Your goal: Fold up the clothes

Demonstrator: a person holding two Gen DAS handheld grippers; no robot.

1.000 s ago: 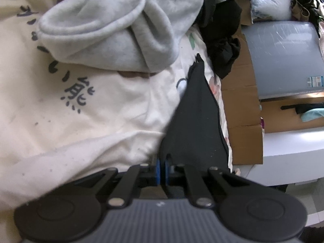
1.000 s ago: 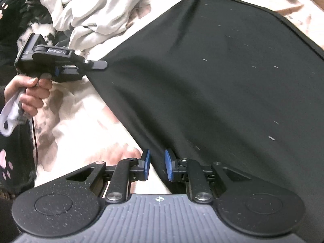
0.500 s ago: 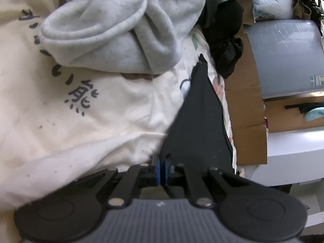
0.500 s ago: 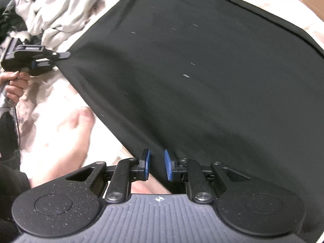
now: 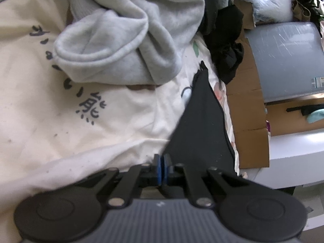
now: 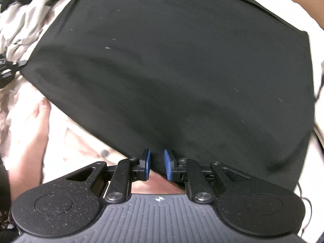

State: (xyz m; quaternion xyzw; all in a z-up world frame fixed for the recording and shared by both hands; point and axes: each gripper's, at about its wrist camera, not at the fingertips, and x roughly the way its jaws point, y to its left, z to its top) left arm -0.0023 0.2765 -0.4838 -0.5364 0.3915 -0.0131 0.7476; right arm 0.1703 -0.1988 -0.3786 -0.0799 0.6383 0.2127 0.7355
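Observation:
A black garment (image 6: pixel 172 70) lies spread wide over the bed and fills most of the right wrist view. My right gripper (image 6: pixel 157 165) stands open at its near hem, blue pads (image 6: pixel 147 163) apart, pinkish bedding showing in the gap. My left gripper (image 5: pixel 162 168) is shut on a corner of the black garment (image 5: pixel 200 127), which runs away from it as a narrow dark triangle. That left gripper (image 6: pixel 12 68) also shows at the far left edge of the right wrist view, pinching the corner.
A grey sweatshirt (image 5: pixel 121 30) is heaped on the cream printed sheet (image 5: pixel 50 111). Black clothes (image 5: pixel 224 30), cardboard (image 5: pixel 249 125) and a grey panel (image 5: pixel 287 60) lie right of the bed. Pale crumpled clothes (image 6: pixel 24 20) and a person's bare foot (image 6: pixel 40 121) sit left.
The right gripper has moved in over the black garment, which now fills more of its view. The left gripper has slid toward that view's left edge, still holding the corner.

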